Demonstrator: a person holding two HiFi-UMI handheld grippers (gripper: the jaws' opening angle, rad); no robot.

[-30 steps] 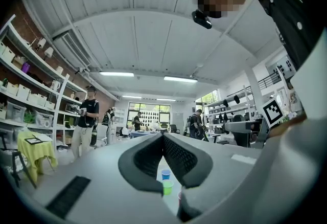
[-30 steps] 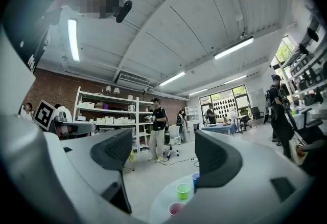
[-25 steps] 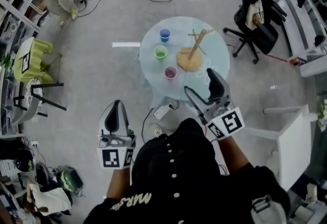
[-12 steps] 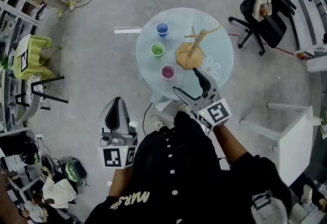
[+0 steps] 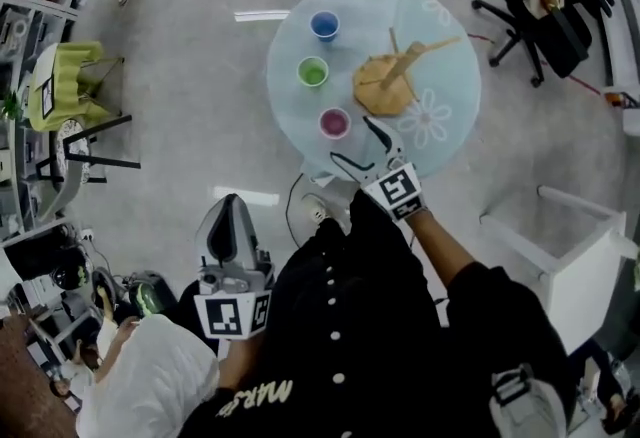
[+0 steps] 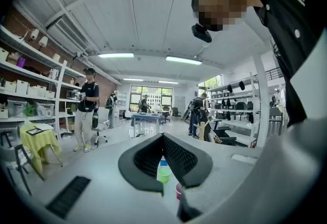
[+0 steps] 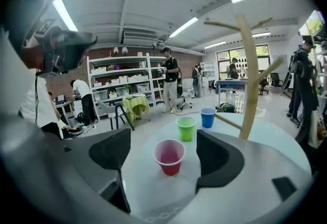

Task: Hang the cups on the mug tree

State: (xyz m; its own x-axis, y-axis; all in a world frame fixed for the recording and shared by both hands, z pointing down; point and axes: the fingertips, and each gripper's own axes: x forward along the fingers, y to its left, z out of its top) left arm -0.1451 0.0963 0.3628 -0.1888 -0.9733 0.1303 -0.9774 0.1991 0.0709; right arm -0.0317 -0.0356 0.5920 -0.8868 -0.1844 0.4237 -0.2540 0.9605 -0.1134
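1. Three cups stand upright in a row on round glass table [image 5: 445, 36]: pink cup [image 5: 334, 123] nearest the person, green cup [image 5: 313, 72] mid, blue cup [image 5: 323, 24] far. None is on a peg.
2. Mug tree [image 5: 385, 91] stands on the same table, right of the cups; wood base, bare pegs.
3. R gripper [image 5: 352, 141]: arm stretched fwd over the table's near edge, jaws spread wide. In its own view the pink cup [image 7: 169, 156] sits on the table btwn the jaws, touching neither; green cup [image 7: 186, 128] and blue cup [image 7: 207, 117] are behind it, tree [image 7: 249, 80] to the right.
4. L gripper [image 5: 229, 211]: held low beside the body over the floor, well apart from the table. In the left gripper view the L gripper [image 6: 163, 138] has its jaw tips pressed together, w/ nothing gripped.
5. Hard to see: in the left gripper view the cups show only as slivers thru the gap below the jaw tips.
6. Contents: pink cup looks empty; the other two can't be told.
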